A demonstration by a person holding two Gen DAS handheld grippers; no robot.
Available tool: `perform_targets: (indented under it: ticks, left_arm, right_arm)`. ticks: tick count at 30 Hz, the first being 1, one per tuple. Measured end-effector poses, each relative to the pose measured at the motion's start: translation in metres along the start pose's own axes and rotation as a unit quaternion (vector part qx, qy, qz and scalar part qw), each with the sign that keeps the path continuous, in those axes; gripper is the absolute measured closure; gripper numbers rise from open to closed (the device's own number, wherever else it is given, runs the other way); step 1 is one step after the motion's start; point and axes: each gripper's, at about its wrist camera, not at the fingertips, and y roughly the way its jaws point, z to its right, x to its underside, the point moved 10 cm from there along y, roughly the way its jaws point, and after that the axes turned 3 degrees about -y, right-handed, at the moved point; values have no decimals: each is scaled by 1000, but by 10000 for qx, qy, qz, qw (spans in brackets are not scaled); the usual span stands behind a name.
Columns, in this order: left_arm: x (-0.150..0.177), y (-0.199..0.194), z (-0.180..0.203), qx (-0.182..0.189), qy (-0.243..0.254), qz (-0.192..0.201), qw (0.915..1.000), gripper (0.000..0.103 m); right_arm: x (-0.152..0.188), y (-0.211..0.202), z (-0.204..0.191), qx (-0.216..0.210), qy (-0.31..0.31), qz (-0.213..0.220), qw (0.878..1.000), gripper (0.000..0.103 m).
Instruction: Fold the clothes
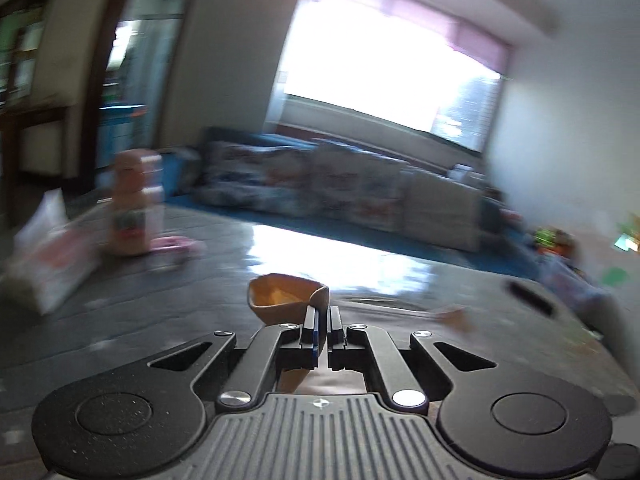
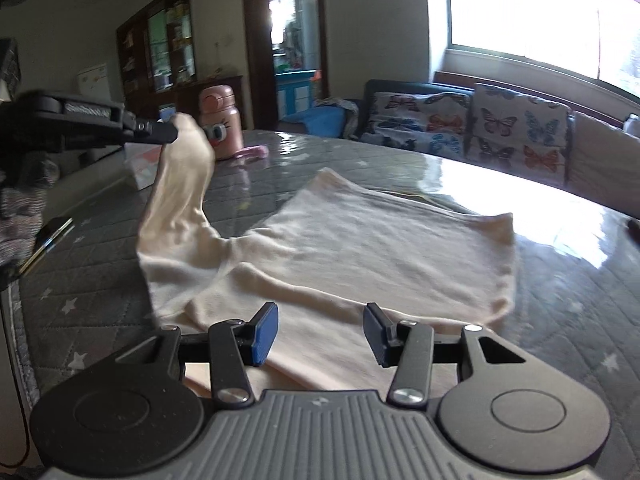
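place: home living room; evidence: butterfly-cushioned sofa (image 2: 472, 124); glass-fronted cabinet (image 2: 160, 56); big window (image 2: 532, 12)

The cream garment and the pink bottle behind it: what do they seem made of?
Cream garment: seemingly soft knit fabric, matte; it drapes and stretches limply where the left gripper pinches it. Pink bottle: hard and smooth with a slight sheen, plastic or coated metal; the view leaves that open.

A wide bright window (image 2: 552, 12) floods glare across the grey quilted star-patterned worktop (image 2: 520, 208). Below the window runs a sofa with butterfly-print cushions (image 2: 480, 128). Left of it, a dark wooden doorway (image 2: 296, 40), then a glass-fronted cabinet (image 2: 160, 52).
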Motion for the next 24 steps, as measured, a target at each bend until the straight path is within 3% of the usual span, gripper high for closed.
perform_targets:
  ticks: [5, 13, 15, 17, 24]
  left_arm:
    - [20, 17, 71, 721, 349, -283, 9964, 99]
    - [73, 41, 123, 1351, 934, -996, 9814, 96]
    - [81, 37, 122, 1399, 1066, -1058, 9787, 91]
    - [84, 29, 116, 1379, 1163, -1053, 9779, 71]
    - [83, 8, 60, 738, 1517, -909, 9815, 60]
  right_arm:
    - [11, -13, 28, 272, 286, 6, 9992, 55]
    - [28, -28, 63, 574, 694, -24, 9959, 55]
    - [29, -30, 66, 587, 743, 3, 9955, 55]
    - [28, -32, 67, 573, 776, 31, 9953, 55]
    - [27, -21, 59, 268, 881, -83, 9957, 57]
